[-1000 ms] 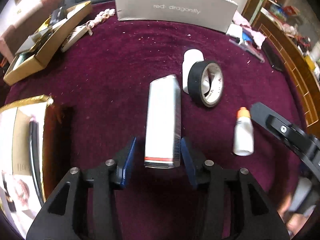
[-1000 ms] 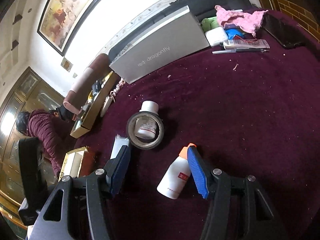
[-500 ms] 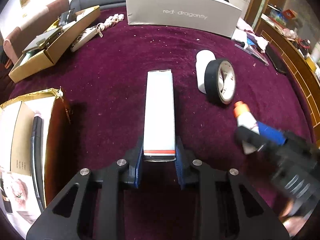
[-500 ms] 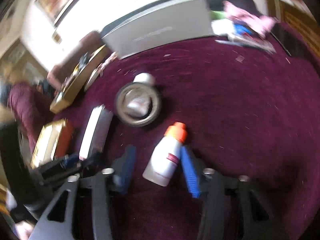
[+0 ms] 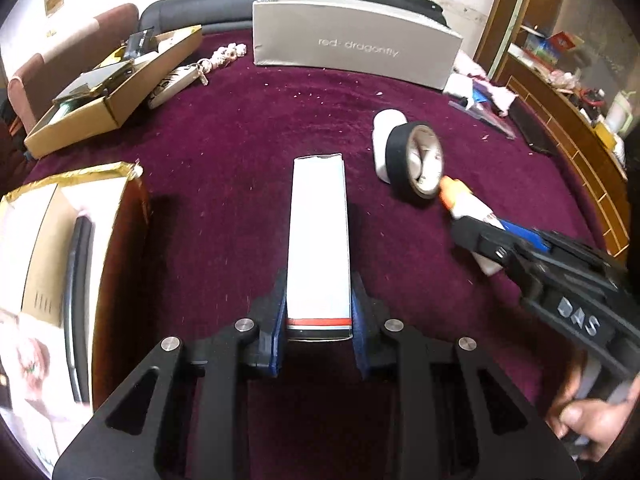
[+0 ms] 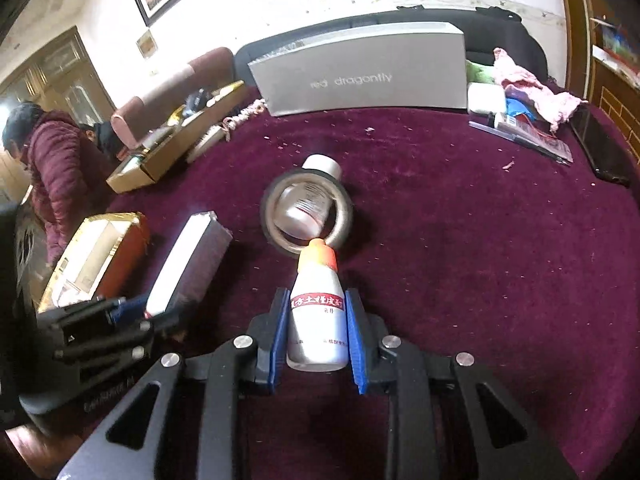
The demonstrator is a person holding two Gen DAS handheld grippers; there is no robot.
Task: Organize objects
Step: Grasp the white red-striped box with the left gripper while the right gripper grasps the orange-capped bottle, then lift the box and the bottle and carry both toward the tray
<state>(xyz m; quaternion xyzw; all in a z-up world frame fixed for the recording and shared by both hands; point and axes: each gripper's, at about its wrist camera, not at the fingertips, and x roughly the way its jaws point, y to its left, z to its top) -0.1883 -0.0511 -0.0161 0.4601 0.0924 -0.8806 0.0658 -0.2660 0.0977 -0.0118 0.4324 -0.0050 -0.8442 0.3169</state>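
A long white box (image 5: 318,220) with a red stripe lies on the purple cloth. My left gripper (image 5: 318,280) has its blue pads pressed on both sides of the box's near end, and the jaws are still closing. A small white bottle with an orange cap (image 6: 317,332) lies between the pads of my right gripper (image 6: 317,296), which touch its sides while the jaws close. The orange cap reaches the edge of a black tape roll (image 6: 306,216). In the left wrist view the right gripper (image 5: 500,236) holds that bottle (image 5: 472,208) at the right.
A second white bottle (image 6: 322,164) lies behind the tape roll. A grey "red dragonfly" box (image 5: 352,52) stands at the back. A cardboard tray (image 5: 108,92) and a gold-rimmed open box (image 5: 60,240) are on the left. Loose clutter (image 6: 528,92) is at the back right. A person in a maroon jacket (image 6: 52,168) stands left.
Both grippers closed from open: the left onto the white box, the right onto the orange-capped bottle. The right gripper rolled level and lined up with the bottle.
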